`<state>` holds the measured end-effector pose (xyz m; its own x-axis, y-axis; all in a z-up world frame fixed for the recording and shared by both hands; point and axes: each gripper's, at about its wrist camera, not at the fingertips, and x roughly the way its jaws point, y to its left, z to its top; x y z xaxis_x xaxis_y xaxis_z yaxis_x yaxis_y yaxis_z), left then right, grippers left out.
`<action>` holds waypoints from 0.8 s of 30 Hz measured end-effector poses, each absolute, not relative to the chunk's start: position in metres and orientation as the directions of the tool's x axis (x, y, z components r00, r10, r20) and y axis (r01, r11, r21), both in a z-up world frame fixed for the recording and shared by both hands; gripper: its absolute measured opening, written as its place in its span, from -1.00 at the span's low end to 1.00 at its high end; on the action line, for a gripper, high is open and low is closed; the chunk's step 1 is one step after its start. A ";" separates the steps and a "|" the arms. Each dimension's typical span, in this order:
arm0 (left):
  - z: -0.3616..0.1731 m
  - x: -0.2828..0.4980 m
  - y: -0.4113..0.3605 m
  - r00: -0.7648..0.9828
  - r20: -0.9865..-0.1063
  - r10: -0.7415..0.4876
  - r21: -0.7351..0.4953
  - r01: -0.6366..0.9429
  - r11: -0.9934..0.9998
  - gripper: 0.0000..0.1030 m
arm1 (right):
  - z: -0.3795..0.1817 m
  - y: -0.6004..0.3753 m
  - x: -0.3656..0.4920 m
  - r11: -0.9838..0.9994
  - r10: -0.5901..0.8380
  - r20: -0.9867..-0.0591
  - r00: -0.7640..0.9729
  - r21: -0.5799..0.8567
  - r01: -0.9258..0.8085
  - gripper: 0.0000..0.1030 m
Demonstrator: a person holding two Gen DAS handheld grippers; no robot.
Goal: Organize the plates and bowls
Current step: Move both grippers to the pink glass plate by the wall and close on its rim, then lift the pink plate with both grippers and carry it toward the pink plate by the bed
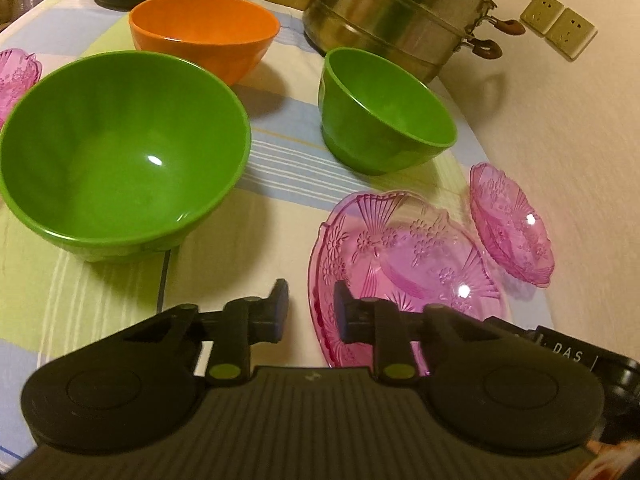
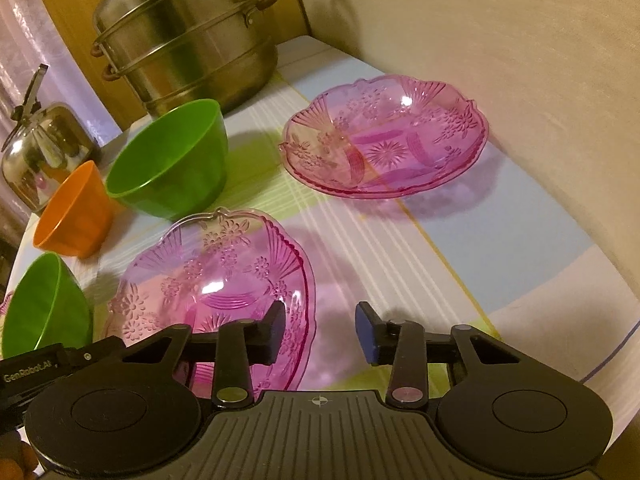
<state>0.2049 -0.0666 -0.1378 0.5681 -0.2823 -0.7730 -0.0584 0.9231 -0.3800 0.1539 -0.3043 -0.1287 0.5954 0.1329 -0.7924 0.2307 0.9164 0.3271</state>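
The left tool (image 1: 310,304) hung low over the desk (image 1: 280,152) with its jaws drawn in to a narrow gap. The near-left rim of the nearer pink glass plate (image 1: 400,252) ran between the pads, but whether they pressed on it could not be told. The right tool (image 2: 320,330) straddled the same plate's (image 2: 216,276) right rim. Its left finger stood over the plate's inside, its right finger over the bare cloth, and a clear gap showed between them, so it was released and gripped nothing.

A second pink plate (image 2: 384,136) lay flat farther back by the wall, well apart from the first. In the left wrist view it (image 1: 512,224) showed just right of the nearer plate, and the edge of a third pink piece (image 1: 16,76) peeked in at the left border.

A large green bowl (image 1: 120,152) sat upright left of the left tool, with an orange bowl (image 1: 204,32) behind it. A smaller green bowl (image 1: 384,112) stood to the right, near a tiered steel steamer pot (image 1: 400,12). A shiny steel kettle (image 2: 44,148) stood at the far end, behind the orange bowl.
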 end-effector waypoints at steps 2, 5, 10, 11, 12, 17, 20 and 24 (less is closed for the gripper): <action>-0.138 0.206 -0.068 0.567 -0.774 -0.281 -0.378 -0.057 0.924 -0.68 | -0.129 -0.304 0.155 0.915 0.139 -0.792 0.594 0.332 0.228 -0.41; -0.138 0.206 -0.069 0.566 -0.776 -0.279 -0.373 -0.053 0.926 -0.76 | -0.128 -0.303 0.155 0.914 0.147 -0.794 0.590 0.338 0.227 -0.57; -0.138 0.205 -0.071 0.557 -0.777 -0.294 -0.380 -0.044 0.924 -0.82 | -0.127 -0.302 0.155 0.913 0.153 -0.800 0.581 0.339 0.226 -0.85; -0.138 0.205 -0.071 0.556 -0.779 -0.291 -0.376 -0.042 0.926 -0.82 | -0.127 -0.301 0.154 0.915 0.155 -0.799 0.580 0.338 0.221 -0.85; -0.137 0.205 -0.071 0.555 -0.780 -0.290 -0.374 -0.041 0.927 -0.83 | -0.127 -0.301 0.154 0.917 0.154 -0.800 0.580 0.335 0.219 -0.85; -0.130 0.200 -0.070 0.565 -0.772 -0.292 -0.375 -0.032 0.927 -0.85 | -0.122 -0.301 0.152 0.915 0.159 -0.795 0.586 0.341 0.214 -0.86; -0.122 0.195 -0.068 0.576 -0.766 -0.286 -0.368 -0.028 0.929 -0.85 | -0.114 -0.298 0.148 0.916 0.163 -0.785 0.597 0.345 0.205 -0.86; -0.106 0.184 -0.060 0.591 -0.755 -0.284 -0.368 -0.023 0.929 -0.85 | -0.102 -0.292 0.140 0.926 0.167 -0.770 0.615 0.337 0.171 -0.86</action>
<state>0.1835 -0.0602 -0.1064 0.5910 -0.2843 -0.7549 -0.0232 0.9295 -0.3682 0.1400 -0.2916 -0.1022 0.6153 0.1669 -0.7704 0.1714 0.9256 0.3374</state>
